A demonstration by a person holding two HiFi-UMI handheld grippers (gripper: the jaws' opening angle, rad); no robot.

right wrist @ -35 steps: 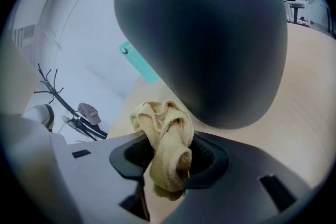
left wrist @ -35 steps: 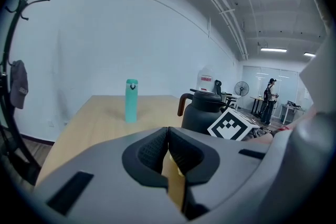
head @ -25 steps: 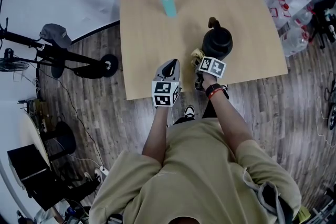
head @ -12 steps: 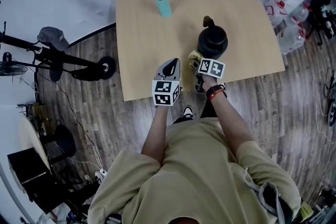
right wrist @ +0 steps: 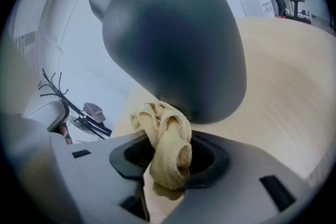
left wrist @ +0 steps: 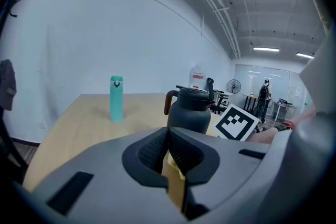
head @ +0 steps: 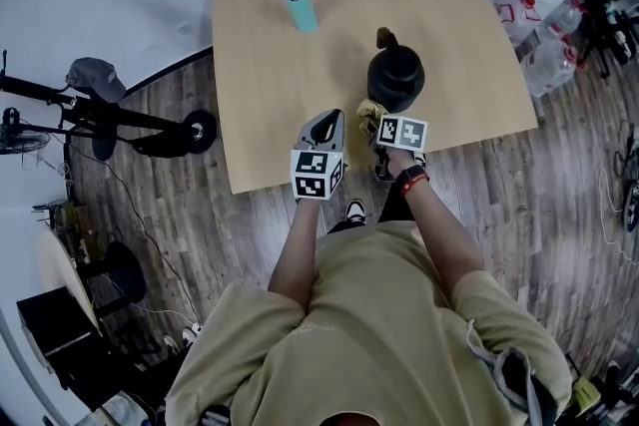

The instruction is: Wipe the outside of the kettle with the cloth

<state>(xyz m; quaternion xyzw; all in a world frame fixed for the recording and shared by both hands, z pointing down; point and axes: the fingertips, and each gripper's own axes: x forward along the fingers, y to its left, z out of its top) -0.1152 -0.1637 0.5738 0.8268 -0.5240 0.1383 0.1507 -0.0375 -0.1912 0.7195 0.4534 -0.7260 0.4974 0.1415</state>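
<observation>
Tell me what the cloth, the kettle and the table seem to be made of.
Cloth: soft terry-like fabric, perhaps cotton or microfibre; pale yellow, fuzzy, bunched in folds.
Kettle: dark grey body with an even matte sheen, likely coated metal or plastic; I cannot tell which. Its handle looks brown, possibly wood.
Table: smooth, light wood-grain top, either veneer or laminate.
</observation>
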